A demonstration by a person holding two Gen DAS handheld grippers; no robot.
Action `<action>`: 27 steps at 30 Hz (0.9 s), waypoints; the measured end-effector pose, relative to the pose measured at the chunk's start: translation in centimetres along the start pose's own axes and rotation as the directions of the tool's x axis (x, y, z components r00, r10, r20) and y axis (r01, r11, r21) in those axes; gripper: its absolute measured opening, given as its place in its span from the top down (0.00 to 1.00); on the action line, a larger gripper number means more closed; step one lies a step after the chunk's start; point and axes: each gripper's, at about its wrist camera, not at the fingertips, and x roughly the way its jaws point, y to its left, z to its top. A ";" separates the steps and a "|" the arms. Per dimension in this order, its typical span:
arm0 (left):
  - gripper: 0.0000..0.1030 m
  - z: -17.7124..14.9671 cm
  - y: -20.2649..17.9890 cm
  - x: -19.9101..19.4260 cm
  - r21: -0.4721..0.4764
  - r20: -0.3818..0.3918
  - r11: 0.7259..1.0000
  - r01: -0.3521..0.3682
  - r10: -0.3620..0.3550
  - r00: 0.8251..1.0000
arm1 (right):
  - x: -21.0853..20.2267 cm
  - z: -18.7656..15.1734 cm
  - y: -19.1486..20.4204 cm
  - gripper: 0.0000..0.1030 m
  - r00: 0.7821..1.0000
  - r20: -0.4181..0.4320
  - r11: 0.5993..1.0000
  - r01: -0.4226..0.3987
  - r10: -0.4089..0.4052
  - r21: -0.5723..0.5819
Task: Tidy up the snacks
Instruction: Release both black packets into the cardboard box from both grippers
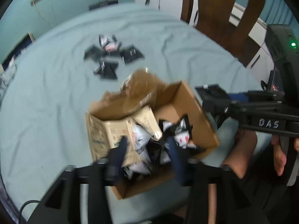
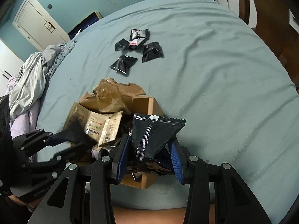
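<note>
Jaws of the right gripper [image 2: 148, 155] clamp a black packet [image 2: 153, 136] above the box [image 1: 188, 100]; left gripper [image 1: 147, 149] gapes empty over it. Four packets [image 2: 137, 49] lie sorted on the bed [image 2: 214, 71], plenty remain boxed.

Soft, even daylight, faint shadows, strong fisheye bending with dark vignetted corners, left wrist view smeared by motion blur, right wrist view sharp, mild sheen on black snack packet [image 2: 153, 136]
</note>
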 end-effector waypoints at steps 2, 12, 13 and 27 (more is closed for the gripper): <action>0.18 0.1 0.0 -1.6 0.007 0.102 0.999 -0.038 0.037 0.994 | 0.0 0.0 0.1 0.61 1.000 0.006 1.000 0.000 0.000 0.000; 0.15 0.5 3.4 -2.2 -0.127 0.133 0.969 -0.210 0.226 0.965 | 0.0 -1.2 2.5 0.61 0.999 0.008 0.995 -0.041 0.042 -0.091; 0.15 0.5 3.7 -2.1 -0.140 0.124 0.968 -0.209 0.226 0.966 | -0.1 -1.4 3.2 0.61 0.999 0.005 0.991 -0.042 0.043 -0.128; 0.15 0.1 4.1 -0.6 -0.137 0.055 0.954 -0.268 0.277 0.959 | 0.0 -2.3 5.6 0.50 0.998 0.039 0.979 0.046 -0.039 -0.197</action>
